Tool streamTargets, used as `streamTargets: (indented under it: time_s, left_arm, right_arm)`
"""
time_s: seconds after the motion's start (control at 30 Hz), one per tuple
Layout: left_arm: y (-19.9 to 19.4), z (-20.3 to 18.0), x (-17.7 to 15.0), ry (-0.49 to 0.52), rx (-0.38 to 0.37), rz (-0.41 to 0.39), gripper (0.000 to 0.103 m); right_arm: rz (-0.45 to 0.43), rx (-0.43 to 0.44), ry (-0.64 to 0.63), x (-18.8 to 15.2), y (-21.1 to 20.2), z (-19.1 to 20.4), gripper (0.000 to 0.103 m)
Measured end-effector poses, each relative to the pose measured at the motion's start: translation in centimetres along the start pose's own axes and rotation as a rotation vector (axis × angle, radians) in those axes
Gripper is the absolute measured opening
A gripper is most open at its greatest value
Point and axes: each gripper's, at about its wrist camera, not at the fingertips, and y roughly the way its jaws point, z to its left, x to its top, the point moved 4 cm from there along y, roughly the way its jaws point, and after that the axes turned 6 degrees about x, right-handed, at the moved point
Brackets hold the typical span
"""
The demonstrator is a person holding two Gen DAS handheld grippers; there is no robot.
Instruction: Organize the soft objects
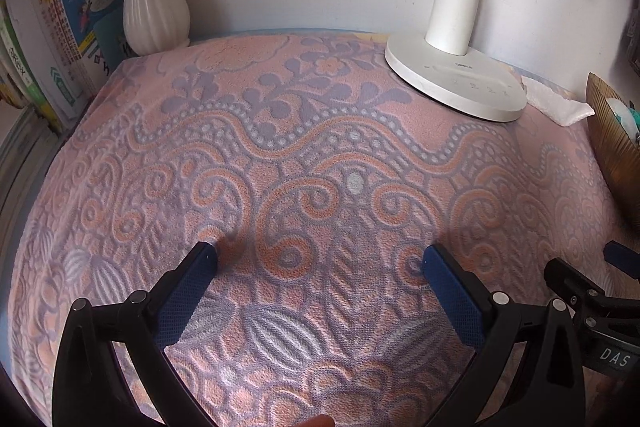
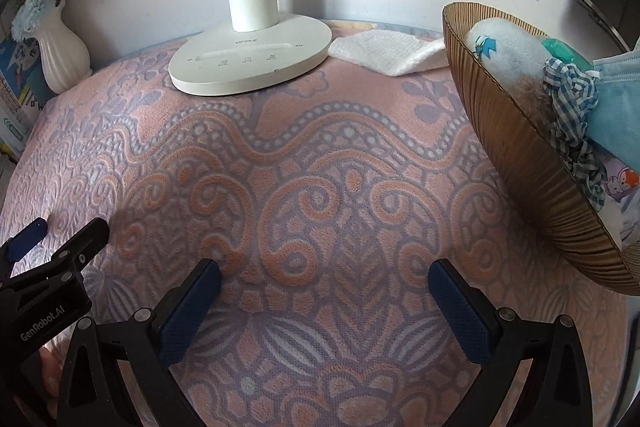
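A brown ribbed bowl (image 2: 532,163) stands at the right of the table and holds soft things: a pale blue plush (image 2: 508,47), a blue checked cloth (image 2: 572,95), a blue face mask (image 2: 616,107) and a printed cloth. Its edge shows in the left wrist view (image 1: 612,147). A white folded cloth (image 2: 388,53) lies by the lamp base; it also shows in the left wrist view (image 1: 556,101). My left gripper (image 1: 320,259) is open and empty above the patterned towel. My right gripper (image 2: 324,273) is open and empty left of the bowl.
A pink and purple patterned towel (image 1: 320,167) covers the table. A white desk lamp (image 1: 452,79) stands at the back. A white vase (image 1: 154,7) with blue flowers and several books (image 1: 52,39) stand at the back left. A wall is behind.
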Motion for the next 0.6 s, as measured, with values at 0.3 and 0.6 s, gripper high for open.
streamTargets:
  time_s: [0.3, 0.6]
  left_arm:
    - [0.1, 0.1, 0.1, -0.004, 0.000, -0.001, 0.103]
    - [0.1, 0.2, 0.1, -0.013, -0.005, -0.002, 0.103]
  right_arm:
    - [-0.043, -0.005, 0.008, -0.8, -0.4, 0.0, 0.103]
    - [-0.083, -0.013, 0.021, -1.6, -1.2, -0.3, 0.103]
